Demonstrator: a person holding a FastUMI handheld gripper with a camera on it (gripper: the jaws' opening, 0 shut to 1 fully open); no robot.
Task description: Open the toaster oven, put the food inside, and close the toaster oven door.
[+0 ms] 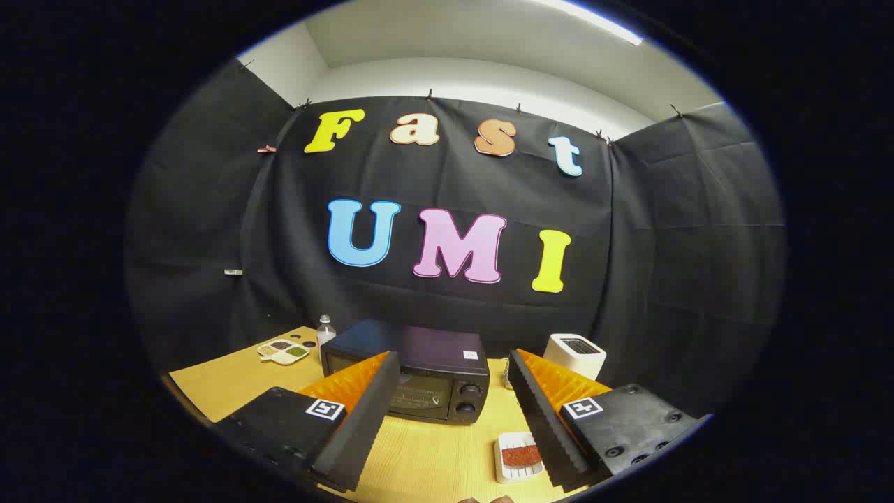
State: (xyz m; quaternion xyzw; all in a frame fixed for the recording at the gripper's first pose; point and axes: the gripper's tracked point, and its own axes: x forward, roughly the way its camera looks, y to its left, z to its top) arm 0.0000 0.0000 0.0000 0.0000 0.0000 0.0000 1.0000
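Observation:
A black toaster oven stands on the wooden table beyond my fingers, its glass door shut and two knobs on its right side. My gripper is open and holds nothing; its left finger partly covers the oven's left front. A small white tray with a reddish-brown slab of food lies on the table beside the inner edge of my right finger, nearer to me than the oven.
A white pop-up toaster stands right of the oven at the back. A sectioned white dish of small foods and a clear bottle sit at the back left. Black cloth walls close in the table.

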